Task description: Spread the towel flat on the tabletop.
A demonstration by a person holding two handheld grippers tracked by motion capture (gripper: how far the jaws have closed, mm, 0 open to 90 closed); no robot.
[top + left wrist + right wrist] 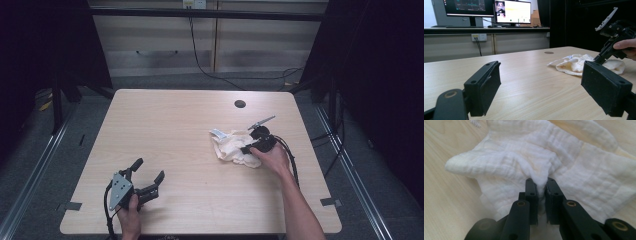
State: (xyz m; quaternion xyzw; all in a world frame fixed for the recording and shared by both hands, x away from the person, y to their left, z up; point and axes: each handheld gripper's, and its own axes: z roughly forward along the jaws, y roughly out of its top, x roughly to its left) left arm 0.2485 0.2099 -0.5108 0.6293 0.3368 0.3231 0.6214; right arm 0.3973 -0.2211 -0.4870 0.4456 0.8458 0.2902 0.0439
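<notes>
Cloth pinched at right of centre, high view.
Lower left: left hand-held gripper [148, 173] resting on desk [170, 130], jaws wide apart, nothing between. Farther up, right of centre: right hand-held gripper [541, 185] clamped on a fold of white cloth [524, 157] lying crumpled on the desk.

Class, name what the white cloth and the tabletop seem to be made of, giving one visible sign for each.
Cloth: probably soft cotton gauze; matte, with a fine woven grid and limp folds.
Tabletop: seemingly light wood-look laminate; smooth, faintly glossy, with even printed-looking grain.
</notes>
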